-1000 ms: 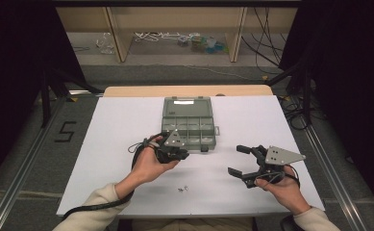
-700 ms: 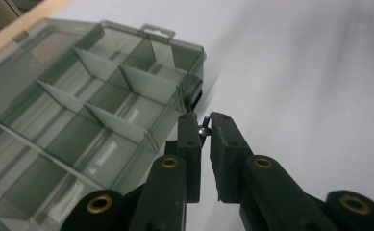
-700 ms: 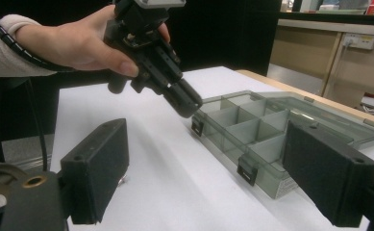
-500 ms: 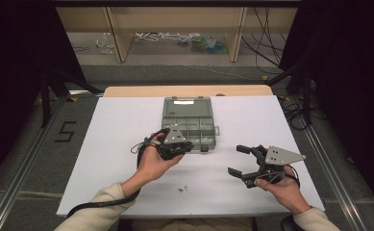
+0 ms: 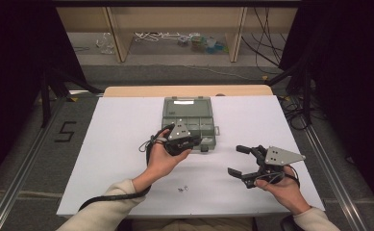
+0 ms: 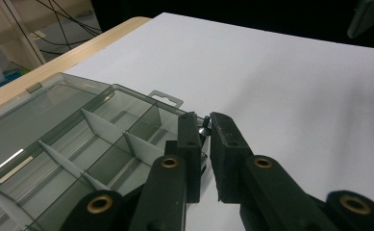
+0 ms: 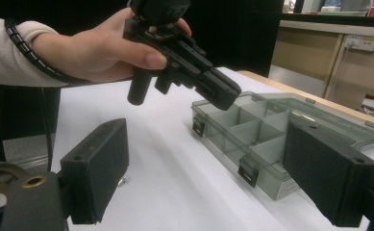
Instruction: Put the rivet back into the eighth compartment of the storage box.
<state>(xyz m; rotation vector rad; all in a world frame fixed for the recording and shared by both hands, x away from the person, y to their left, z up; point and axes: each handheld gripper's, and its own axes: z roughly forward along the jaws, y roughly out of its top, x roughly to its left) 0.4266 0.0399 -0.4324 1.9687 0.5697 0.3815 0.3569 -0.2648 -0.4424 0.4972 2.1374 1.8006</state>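
Note:
A grey-green compartment box (image 5: 166, 120) lies open on the white table, its clear lid (image 5: 186, 106) folded back. My left gripper (image 5: 200, 143) hovers over the box's near right corner (image 6: 194, 118), jaws nearly together. Its tips (image 6: 204, 123) pinch a small metal screw (image 6: 204, 129). The right gripper view shows the left gripper (image 7: 224, 97) tilted down above the box (image 7: 252, 130). My right gripper (image 5: 236, 160) rests low at the right, jaws wide apart (image 7: 213, 161), nothing between them.
Two small screws (image 5: 183, 188) lie on the white sheet (image 5: 107, 144) near the front edge, one also visible beside my right jaw as a screw (image 7: 122, 180). A wooden table edge (image 5: 189, 90) and shelving with cables stand behind.
My left gripper has edged slightly right and away, toward the box's near right corner. The right gripper has stayed put.

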